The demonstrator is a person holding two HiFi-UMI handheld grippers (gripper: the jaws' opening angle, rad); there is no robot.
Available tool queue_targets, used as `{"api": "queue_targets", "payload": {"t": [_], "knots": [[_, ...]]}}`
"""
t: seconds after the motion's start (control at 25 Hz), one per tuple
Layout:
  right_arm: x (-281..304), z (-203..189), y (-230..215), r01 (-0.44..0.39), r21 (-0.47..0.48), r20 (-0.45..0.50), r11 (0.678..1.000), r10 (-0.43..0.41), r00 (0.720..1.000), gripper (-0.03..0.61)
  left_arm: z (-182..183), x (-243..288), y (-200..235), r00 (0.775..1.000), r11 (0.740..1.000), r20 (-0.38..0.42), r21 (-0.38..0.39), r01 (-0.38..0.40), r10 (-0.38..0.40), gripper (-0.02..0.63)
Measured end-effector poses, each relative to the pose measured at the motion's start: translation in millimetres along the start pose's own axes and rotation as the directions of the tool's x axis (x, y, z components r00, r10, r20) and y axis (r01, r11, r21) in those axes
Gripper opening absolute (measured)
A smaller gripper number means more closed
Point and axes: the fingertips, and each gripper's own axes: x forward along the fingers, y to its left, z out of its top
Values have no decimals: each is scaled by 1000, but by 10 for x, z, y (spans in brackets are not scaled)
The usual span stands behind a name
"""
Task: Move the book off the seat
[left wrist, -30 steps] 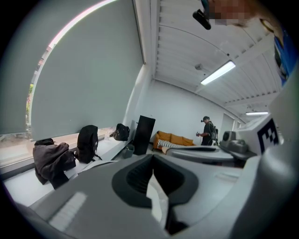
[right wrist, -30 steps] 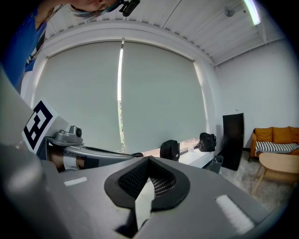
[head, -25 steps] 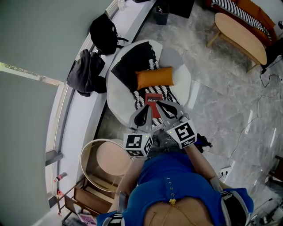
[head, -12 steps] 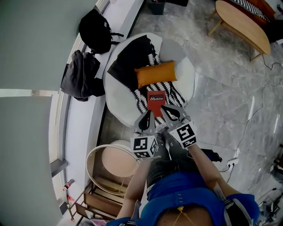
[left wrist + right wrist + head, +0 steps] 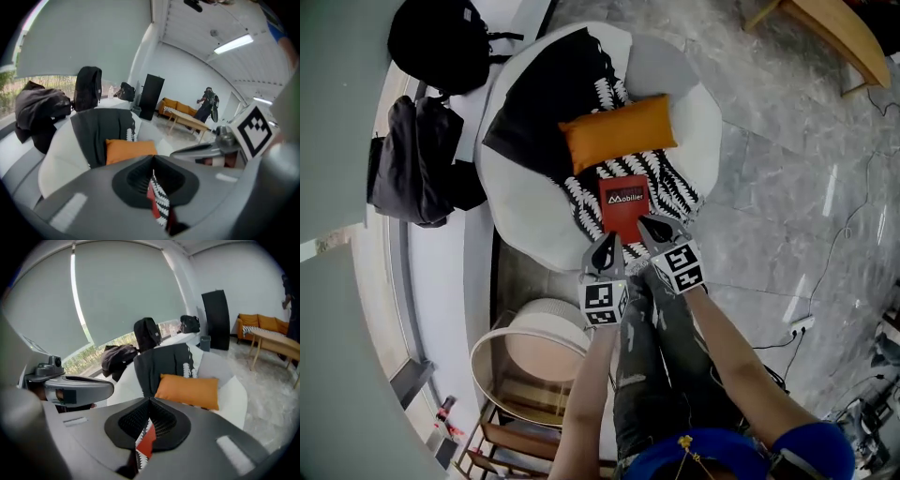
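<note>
A red book [image 5: 623, 208] lies flat on the black-and-white patterned throw [image 5: 670, 192] of a round white chair [image 5: 520, 211], just in front of an orange cushion [image 5: 619, 131]. My left gripper [image 5: 607, 238] is shut and hovers at the seat's near edge, left of the book's near corner. My right gripper [image 5: 648, 222] is shut too, its tip over the book's near right corner. Whether it touches I cannot tell. In the left gripper view the shut jaws hide most of the book [image 5: 151, 194]. In the right gripper view a red sliver of the book [image 5: 146, 442] shows below the jaws.
A black backpack [image 5: 441, 42] and a dark jacket [image 5: 412, 159] lie on the window ledge left of the chair. A round wooden side table [image 5: 539, 347] stands near my legs. A wooden coffee table [image 5: 844, 33] is far right on the marble floor.
Both grippers have come down side by side toward the near edge of the book, still shut. The chair and book now sit larger and closer in the head view.
</note>
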Motion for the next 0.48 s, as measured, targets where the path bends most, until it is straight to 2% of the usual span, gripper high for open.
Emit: {"api": "queue_targets", "payload": {"t": [0.12,0.2,0.28,0.32,0.4,0.48], "knots": [[516,-641,-303,2,67,-87,998,4,996,2,-627,444,279,998,998,-55,-50,22,-25,3],[808,-1014,-459,-6,108,-137,994,20,990,6,-980,708,465,996,992,-79,-121,38,-48,5],[1053,-1344,-586,-10,153,-173,988,36,984,75,-1317,940,624,991,977,-110,-204,57,-81,55],[1154,-1488,-654,-1,172,-183,985,33,982,72,-1484,1047,690,986,973,-135,-224,63,-95,63],[1322,-1742,-783,21,210,-192,977,20,981,79,-1801,1238,793,975,971,-190,-228,68,-113,83],[1494,-1975,-917,43,271,-193,962,11,981,135,-2058,1425,893,965,969,-231,-239,66,-123,146]]}}
